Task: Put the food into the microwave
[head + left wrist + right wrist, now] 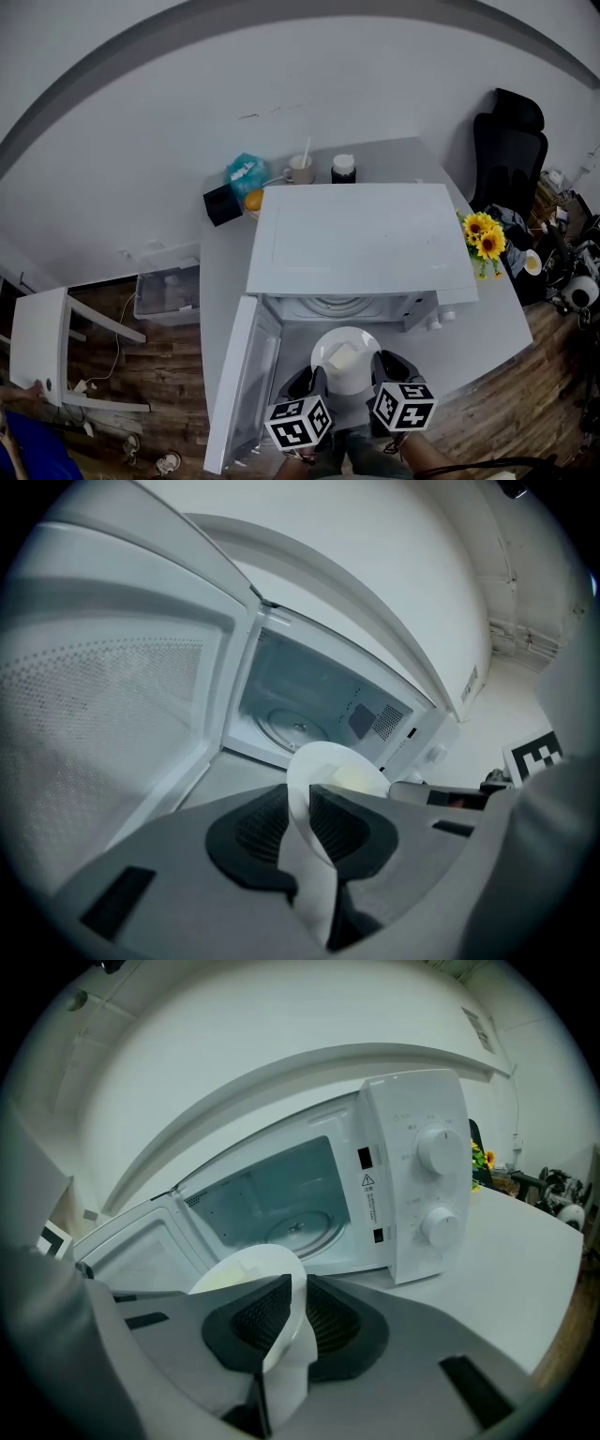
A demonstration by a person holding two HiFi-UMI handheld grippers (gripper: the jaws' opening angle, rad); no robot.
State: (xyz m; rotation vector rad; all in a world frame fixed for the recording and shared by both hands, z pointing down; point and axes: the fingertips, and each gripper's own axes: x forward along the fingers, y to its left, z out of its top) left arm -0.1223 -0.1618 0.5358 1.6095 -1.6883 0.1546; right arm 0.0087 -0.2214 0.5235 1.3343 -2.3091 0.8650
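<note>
Both grippers are clamped on the white plate (326, 349) rn. Your left gripper (307, 382) pinches its left rim and your right gripper (385, 367) the right rim. Each set of jaws is only as far apart as the rim is thick, pads pressed on both faces. So the plate bridges the two grippers, w/ the pale yellow block of food (344, 357) sitting mid-plate between them.

Key thing for the next move imo: the plate is held just outside the microwave (361, 239), not in yet, and the cavity is straight ahead past its far rim. The glass turntable (300, 1229) lies dead in line w/ both grippers. The open door (239, 384) is swung out on your left, just beside the left gripper, so that's the tight side. The knobs (436, 1147) are off to the right of the opening, w/ more room there.
</note>
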